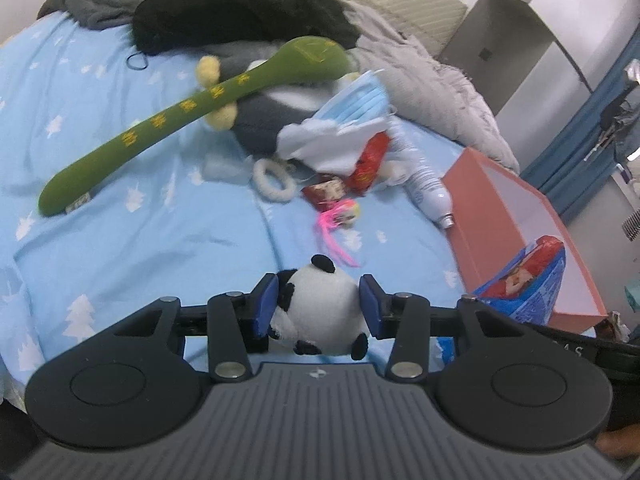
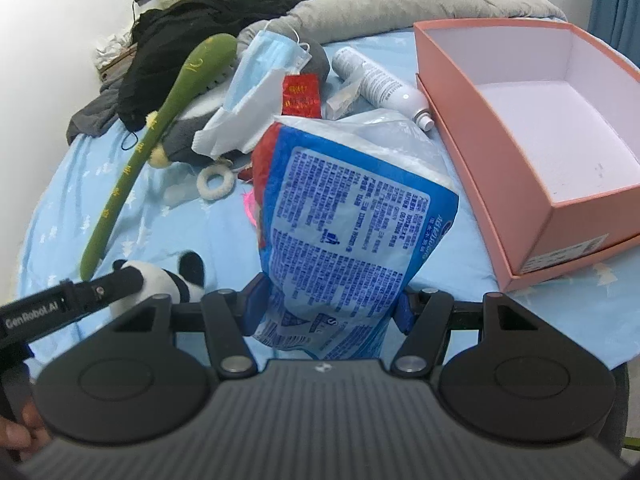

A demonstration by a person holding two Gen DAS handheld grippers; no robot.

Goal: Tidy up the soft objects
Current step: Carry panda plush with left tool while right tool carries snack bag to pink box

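Two hand-held grippers above a blue bed sheet, one on a panda plush, one on a soft plastic pack.

The left gripper has the small panda plush between its blue pads: the left pad presses into the plush's side, the right pad sits at its other side, though contact there is hard to tell, and the plush is lifted off the blue sheet. The right gripper, jaws about half open, clamps the lower end of the blue-and-red printed pack, which stands up tilted ahead of it. The open pink box lies just right of the pack on the sheet. Farther up lie a long green plush, a blue face mask, a white bottle and a white ring.
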